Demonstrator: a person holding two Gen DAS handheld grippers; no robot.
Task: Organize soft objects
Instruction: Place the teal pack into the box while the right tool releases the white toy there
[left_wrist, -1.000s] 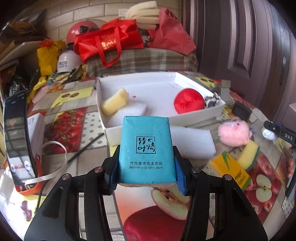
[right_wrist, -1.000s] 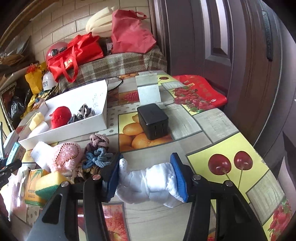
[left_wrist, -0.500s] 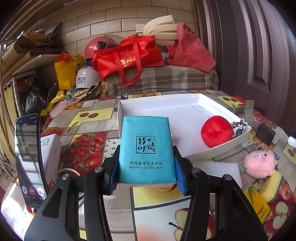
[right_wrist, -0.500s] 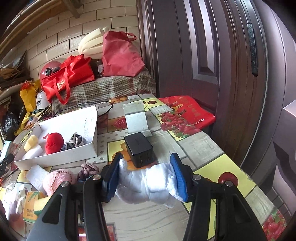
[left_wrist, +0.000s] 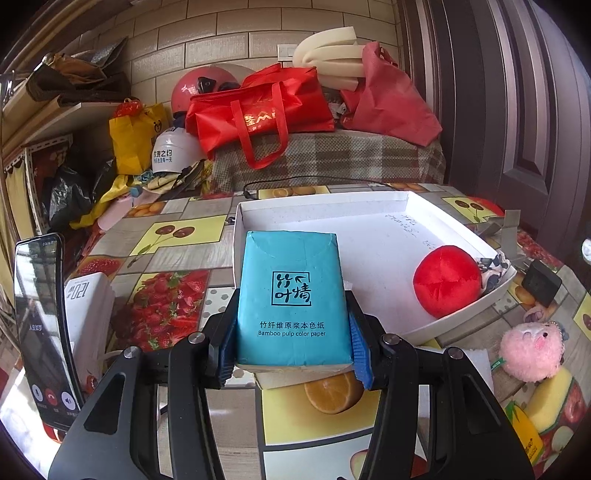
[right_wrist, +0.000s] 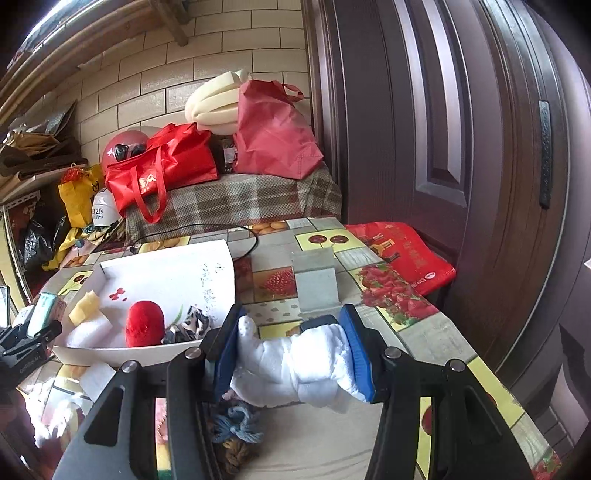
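My left gripper (left_wrist: 293, 343) is shut on a teal tissue pack (left_wrist: 291, 295) and holds it above the table at the near edge of the white tray (left_wrist: 321, 206). The tray holds a red plush ball (left_wrist: 447, 280), a patterned cloth (left_wrist: 493, 264), a yellow sponge (right_wrist: 85, 308) and white foam (right_wrist: 86, 332). My right gripper (right_wrist: 291, 354) is shut on a white soft cloth bundle (right_wrist: 299, 363), lifted above the table to the right of the tray (right_wrist: 166, 269). The left gripper with the tissue pack also shows at the left edge of the right wrist view (right_wrist: 37, 328).
A pink plush (left_wrist: 532, 356), a yellow-green sponge (left_wrist: 550, 402), an orange packet (left_wrist: 524, 435) and white foam lie right of the tray. Knitted hair ties (right_wrist: 236, 428) lie under my right gripper. A black box (left_wrist: 543, 282), a phone (left_wrist: 40, 325) and bags (left_wrist: 258, 114) stand around.
Both grippers have risen with their loads. The left one has moved up to the tray's near edge. The right one has lifted and swung toward the tray.
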